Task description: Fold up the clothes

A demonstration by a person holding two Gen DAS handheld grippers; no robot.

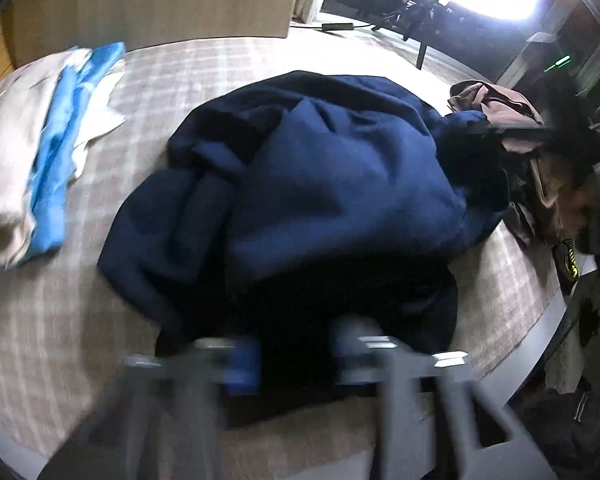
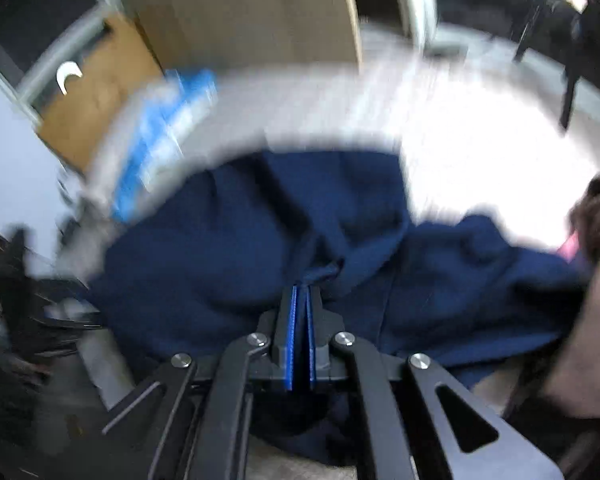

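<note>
pale checked cloth covers the counter, with a wood panel and a bright lamp glare beyond its far edge at the top of the left wrist frame. at frame center a navy garment lies crumpled in a thick heap, deeply creased, its near hem dark in shadow. the left gripper sits low in the frame, blurred, its fingers spread apart at that near hem. in the right wrist view the right gripper is pressed together, pinching a bunched fold of the navy garment. folded cream and blue clothes lie at the left, brown clothes touch the heap at the upper right, and bare cloth shows left of the heap and behind it.
</note>
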